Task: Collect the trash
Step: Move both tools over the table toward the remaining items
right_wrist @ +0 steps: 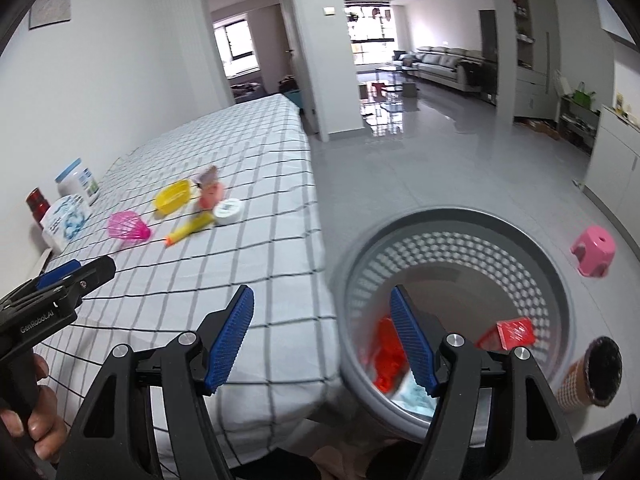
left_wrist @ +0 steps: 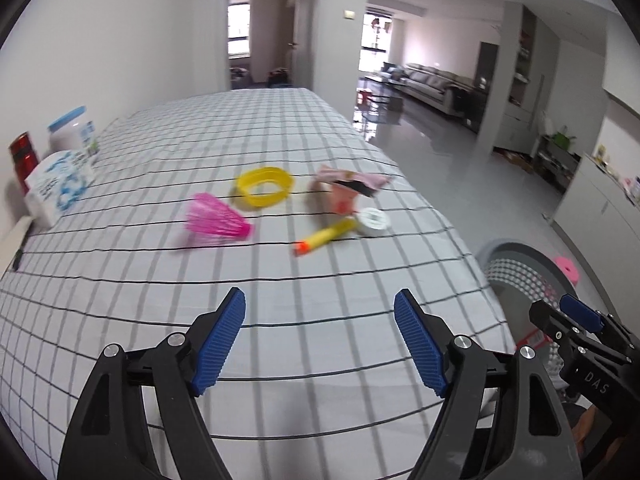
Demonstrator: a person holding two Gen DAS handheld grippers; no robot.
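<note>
On the checked tablecloth (left_wrist: 200, 140) lie a pink shuttlecock (left_wrist: 218, 222), a yellow ring-shaped tub (left_wrist: 264, 186), a crumpled pink wrapper (left_wrist: 346, 188), a yellow foam dart with an orange tip (left_wrist: 324, 236) and a white tape roll (left_wrist: 374, 221). They also show in the right wrist view: shuttlecock (right_wrist: 128, 228), tub (right_wrist: 173, 197), dart (right_wrist: 189, 230), tape roll (right_wrist: 228, 211). My left gripper (left_wrist: 320, 344) is open and empty, above the cloth short of them. My right gripper (right_wrist: 322, 340) is open and empty at the rim of the grey perforated bin (right_wrist: 456, 220), which holds red scraps (right_wrist: 514, 330).
A white jar with a blue lid (left_wrist: 74, 130), a tissue pack (left_wrist: 56, 188) and a red can (left_wrist: 24, 156) stand at the table's left edge. A pink stool (right_wrist: 594, 250) and a brown cup (right_wrist: 592, 376) sit on the floor by the bin.
</note>
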